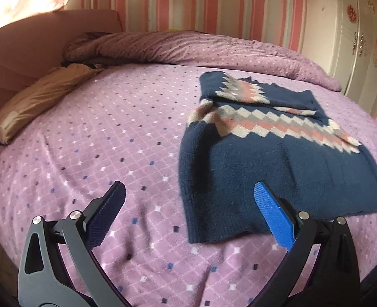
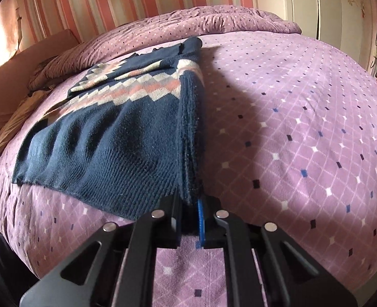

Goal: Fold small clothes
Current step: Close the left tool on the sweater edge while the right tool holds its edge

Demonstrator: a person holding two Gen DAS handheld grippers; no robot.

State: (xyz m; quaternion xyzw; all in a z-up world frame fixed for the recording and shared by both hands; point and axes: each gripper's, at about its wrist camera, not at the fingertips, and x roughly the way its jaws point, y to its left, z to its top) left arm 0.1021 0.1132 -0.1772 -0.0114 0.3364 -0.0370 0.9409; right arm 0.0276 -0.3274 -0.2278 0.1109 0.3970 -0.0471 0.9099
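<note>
Navy knit sweater lies partly folded on the bed, hem at the near edge. Right tool clamped on its near right hem corner. Left tool gapes, empty, over the near left corner. Advice: pinch both layers there, then lift both corners evenly.

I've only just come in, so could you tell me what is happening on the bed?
A person is folding a navy patterned sweater on the purple bedspread. The right hand-held gripper is shut on the sweater's near corner. The left hand-held gripper hangs open over the near hem, gripping nothing.
</note>
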